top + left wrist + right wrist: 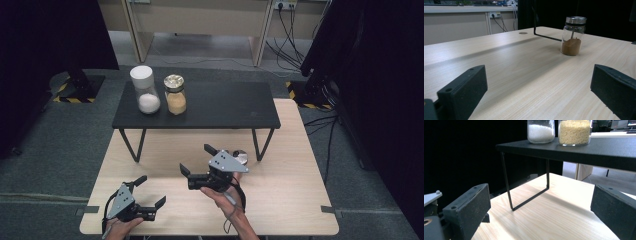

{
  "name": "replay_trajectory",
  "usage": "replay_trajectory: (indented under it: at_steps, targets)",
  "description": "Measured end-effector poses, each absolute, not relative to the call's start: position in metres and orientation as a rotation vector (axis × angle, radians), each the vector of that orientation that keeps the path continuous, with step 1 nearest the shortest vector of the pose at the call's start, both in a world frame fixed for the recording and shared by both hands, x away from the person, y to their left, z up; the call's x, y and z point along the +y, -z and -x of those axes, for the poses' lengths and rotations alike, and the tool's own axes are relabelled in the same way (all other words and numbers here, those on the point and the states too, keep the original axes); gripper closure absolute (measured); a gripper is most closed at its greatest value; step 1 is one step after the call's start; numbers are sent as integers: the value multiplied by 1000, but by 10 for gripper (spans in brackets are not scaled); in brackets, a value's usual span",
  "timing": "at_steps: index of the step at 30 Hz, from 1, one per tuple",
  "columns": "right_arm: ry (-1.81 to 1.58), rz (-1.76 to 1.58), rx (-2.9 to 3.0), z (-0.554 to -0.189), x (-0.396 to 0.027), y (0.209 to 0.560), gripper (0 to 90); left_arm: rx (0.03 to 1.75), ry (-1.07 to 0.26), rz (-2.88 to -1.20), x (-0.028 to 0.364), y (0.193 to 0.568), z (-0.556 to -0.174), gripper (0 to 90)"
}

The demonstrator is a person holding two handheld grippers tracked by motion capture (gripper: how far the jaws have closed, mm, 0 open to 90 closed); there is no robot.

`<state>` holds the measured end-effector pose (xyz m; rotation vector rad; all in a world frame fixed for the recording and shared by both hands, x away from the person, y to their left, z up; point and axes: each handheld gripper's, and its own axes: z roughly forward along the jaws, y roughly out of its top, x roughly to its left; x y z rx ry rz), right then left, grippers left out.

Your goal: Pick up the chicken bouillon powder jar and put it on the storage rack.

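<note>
Because its body is glass under a metal lid, the jar of brown powder [572, 36] will likely be stiff, smooth and breakable, middling in weight since it is less than half full; a hold across the straight wall below the lid looks safest, firm but not crushing. It stands upright on the light wooden table [280, 200], near the right leg of the black shelf [225, 107], and in the high view only its lid [240, 157] peeks out just past the right gripper [195, 160], whose jaws are spread wide and pinch nothing. The left gripper [150, 191], lower left by the near edge, is likewise spread and empty, facing the jar from well apart. On the shelf's far left stand a white-lidded jar of white grains [144, 90] and, just beside it, a jar of yellow grains [175, 94]. What the thin rod inside the brown jar is cannot be made out, and in the right gripper view the tops of the two shelf jars are cut off.
</note>
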<state>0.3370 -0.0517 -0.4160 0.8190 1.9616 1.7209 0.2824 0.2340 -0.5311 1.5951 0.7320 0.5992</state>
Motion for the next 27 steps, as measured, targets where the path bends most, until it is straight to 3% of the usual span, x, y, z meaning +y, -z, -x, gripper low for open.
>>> replay_trajectory:
  at_steps: [27]
  targets:
    - [-1701,-816,2018,-327,-46,457,28,734,-595,-1592,234,531,-283,4]
